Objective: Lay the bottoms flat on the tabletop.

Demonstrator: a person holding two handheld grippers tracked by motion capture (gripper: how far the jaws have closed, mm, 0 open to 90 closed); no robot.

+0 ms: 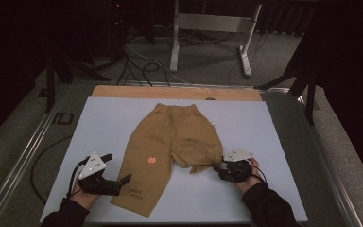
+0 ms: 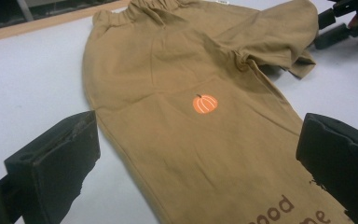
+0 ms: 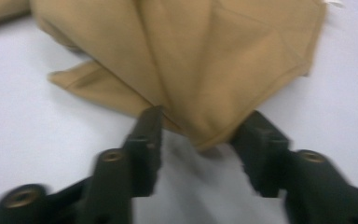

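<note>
Tan child's trousers (image 1: 170,142) lie flat on a pale mat (image 1: 99,123), waistband at the far end. An orange pumpkin print (image 1: 151,160) (image 2: 205,104) marks the long left leg, with brown lettering (image 2: 272,212) near its hem. The right leg is folded up and bunched. My left gripper (image 1: 118,168) (image 2: 200,123) stands open beside the left leg's lower edge, its jaws spanning the cloth (image 2: 191,154) without closing. My right gripper (image 1: 217,166) (image 3: 205,116) is open at the bunched right leg (image 3: 205,56), whose folded tip pokes between the jaws.
A wooden strip (image 1: 175,92) borders the mat's far edge. Metal rails (image 1: 23,156) run along both sides of the table. Beyond, a grey stand (image 1: 212,23) and loose cables (image 1: 142,66) sit on the floor. Bare mat spreads left and right of the trousers.
</note>
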